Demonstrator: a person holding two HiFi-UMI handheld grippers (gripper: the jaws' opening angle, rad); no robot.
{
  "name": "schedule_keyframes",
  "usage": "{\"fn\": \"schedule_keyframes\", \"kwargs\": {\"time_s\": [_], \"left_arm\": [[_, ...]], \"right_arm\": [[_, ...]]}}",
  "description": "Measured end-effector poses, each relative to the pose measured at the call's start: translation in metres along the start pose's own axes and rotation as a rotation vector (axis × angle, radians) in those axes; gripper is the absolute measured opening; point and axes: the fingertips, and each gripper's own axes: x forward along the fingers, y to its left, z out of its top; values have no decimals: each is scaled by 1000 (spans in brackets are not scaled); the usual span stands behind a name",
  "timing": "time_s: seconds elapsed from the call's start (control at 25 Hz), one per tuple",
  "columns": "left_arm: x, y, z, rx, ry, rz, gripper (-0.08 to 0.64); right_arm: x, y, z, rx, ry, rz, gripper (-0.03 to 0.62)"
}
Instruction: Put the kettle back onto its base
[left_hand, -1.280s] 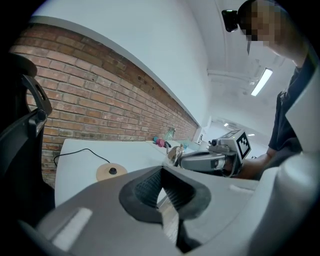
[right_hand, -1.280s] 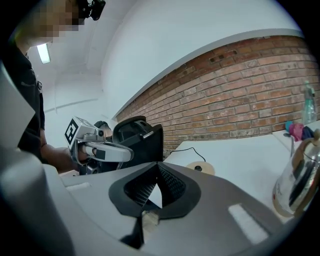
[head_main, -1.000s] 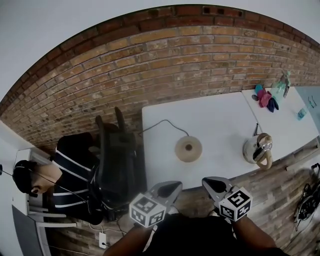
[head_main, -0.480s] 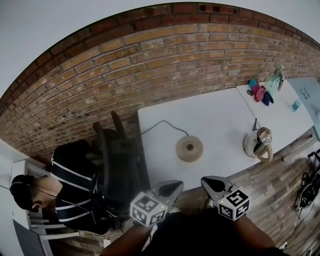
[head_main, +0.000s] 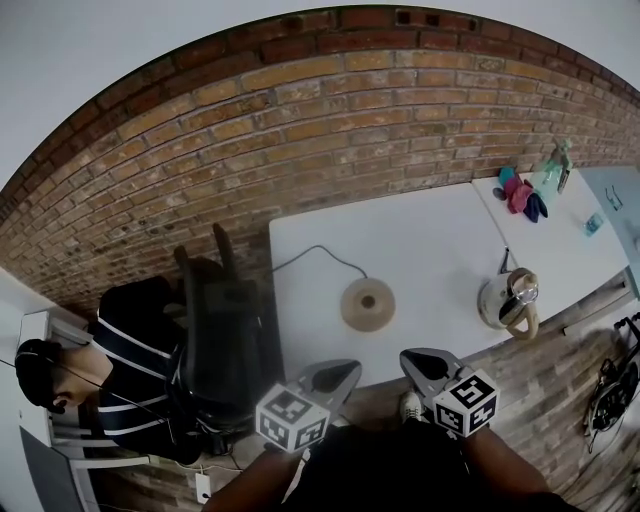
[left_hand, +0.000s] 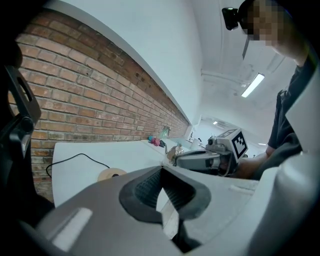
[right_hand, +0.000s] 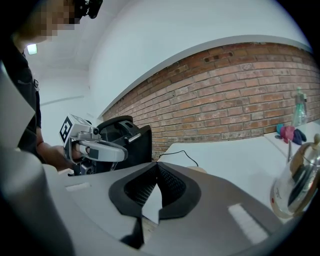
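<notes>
**Position of parts.** The kettle (head_main: 510, 300) stands upright on the white surface (head_main: 420, 240), close to its near edge. It is not seated on the base (head_main: 367, 304). Taken from the base in the head view, the kettle lies at 3 o'clock, well apart from it. The base is a round disc with nothing on it. A cord (head_main: 318, 255) is led away from it toward 10 o'clock.

**Claw state.** The left claw (head_main: 338, 376) and the right claw (head_main: 422, 362) are held off the near edge of the surface, at 6 o'clock from the base. Both are pressed together at the tips, and nothing is held between them. Neither is in contact with the kettle.

**Handling.**
- The body appears to be glass and polished metal, so it is judged rigid, smooth and breakable. A grip on the body is likely to slip.
- The fill level cannot be read. Extra weight and a shifting load are to be allowed for.
- The tan handle, at 5 o'clock on the body, is judged the correct place for grasping.
- The kettle is to be kept upright in transit and lowered squarely onto the disc.
</notes>
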Motion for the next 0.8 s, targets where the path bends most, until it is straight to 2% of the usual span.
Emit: {"fn": "schedule_keyframes", "kwargs": {"time_s": [0.2, 0.4, 0.6, 0.8], "left_arm": [[25, -11, 4, 12, 12, 7, 2], [55, -26, 0, 45, 51, -15, 2], [83, -44, -2, 71, 108, -59, 2], [116, -64, -1, 108, 160, -129, 2]], "right_arm": [[-15, -28, 2, 8, -8, -14, 28], [-33, -64, 0, 17, -29, -64, 28], [-61, -111, -6, 52, -47, -161, 28], [-107, -170, -10, 84, -68, -322, 29]]}}
